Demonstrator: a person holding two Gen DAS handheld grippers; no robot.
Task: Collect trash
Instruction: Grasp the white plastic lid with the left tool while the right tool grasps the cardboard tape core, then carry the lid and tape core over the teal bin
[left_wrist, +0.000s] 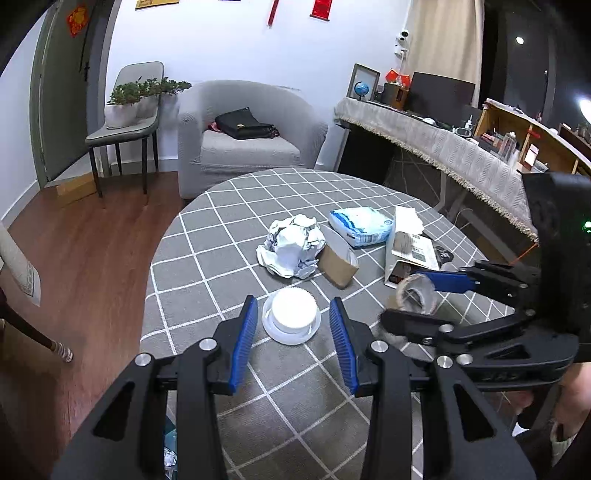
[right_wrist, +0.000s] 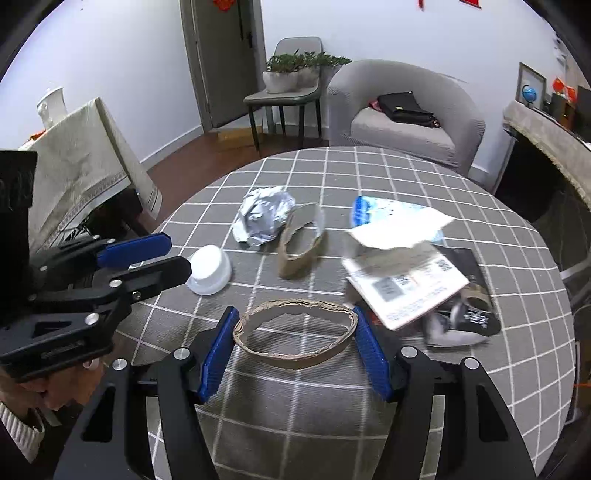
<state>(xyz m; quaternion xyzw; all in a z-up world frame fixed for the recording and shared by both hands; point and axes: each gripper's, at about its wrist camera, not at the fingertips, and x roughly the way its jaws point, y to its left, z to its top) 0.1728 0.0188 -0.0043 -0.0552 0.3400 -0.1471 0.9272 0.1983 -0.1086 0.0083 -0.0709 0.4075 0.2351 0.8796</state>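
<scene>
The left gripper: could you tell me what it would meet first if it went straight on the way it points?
Most likely the white cap on the table, which lies just ahead between the left gripper fingers, though depth is hard to judge.

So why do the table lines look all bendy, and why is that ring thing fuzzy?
Left wrist view: the fisheye lens bows the tablecloth grid and darkens the corners; the cardboard ring in the right gripper smears with motion blur. Right wrist view: same curving, but the ring looks sharp; the booklet is slightly soft.
</scene>
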